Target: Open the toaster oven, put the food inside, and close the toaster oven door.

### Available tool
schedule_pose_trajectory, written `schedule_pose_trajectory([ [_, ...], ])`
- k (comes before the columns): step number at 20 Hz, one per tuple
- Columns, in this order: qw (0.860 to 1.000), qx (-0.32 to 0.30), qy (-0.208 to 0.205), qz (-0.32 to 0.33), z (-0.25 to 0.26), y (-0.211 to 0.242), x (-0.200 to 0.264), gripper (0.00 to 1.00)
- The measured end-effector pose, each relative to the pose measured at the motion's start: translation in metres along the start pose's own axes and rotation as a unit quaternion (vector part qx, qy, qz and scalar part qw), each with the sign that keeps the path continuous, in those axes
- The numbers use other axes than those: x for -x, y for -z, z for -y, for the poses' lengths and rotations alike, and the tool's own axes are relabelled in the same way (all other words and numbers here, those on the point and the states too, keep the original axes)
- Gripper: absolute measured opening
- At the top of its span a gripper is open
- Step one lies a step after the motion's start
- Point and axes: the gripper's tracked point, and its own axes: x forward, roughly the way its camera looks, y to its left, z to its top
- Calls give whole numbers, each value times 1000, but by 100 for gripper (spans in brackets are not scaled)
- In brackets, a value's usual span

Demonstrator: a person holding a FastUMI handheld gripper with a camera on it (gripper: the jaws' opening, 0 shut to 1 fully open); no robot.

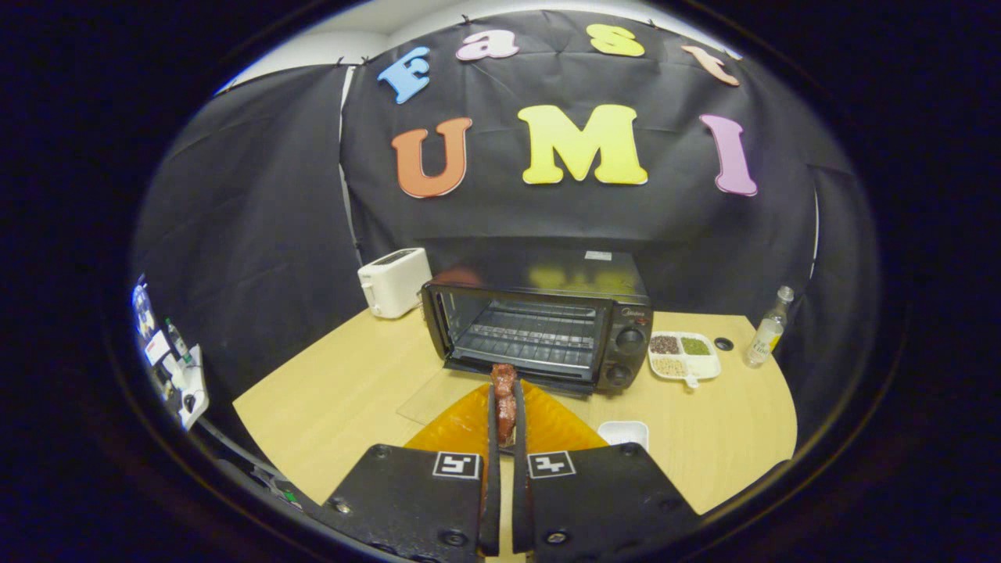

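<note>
Gripper (pixel 505 407) clamped on food (pixel 504 395); toaster oven (pixel 539 324) open ahead; white toaster (pixel 393 281), seed tray (pixel 685 356), bottle (pixel 766 328) flanking.

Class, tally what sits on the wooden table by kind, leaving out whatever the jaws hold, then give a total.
Ovens and toasters: 2, toaster oven, white toaster
Dishes: 3, divided tray, orange plate, white dish
Bottles: 1, bottle
Total: 6
</note>
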Motion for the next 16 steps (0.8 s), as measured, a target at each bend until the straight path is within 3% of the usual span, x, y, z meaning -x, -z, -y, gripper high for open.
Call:
schedule_pose_trajectory([
  [4, 998, -4, 49, 41, -1, -12, -40, 9],
  [10, 990, -60, 82, 94, -3, -27, -94, 9],
  [16, 970, -182, 84, 135, 0, -22, -143, 9],
])
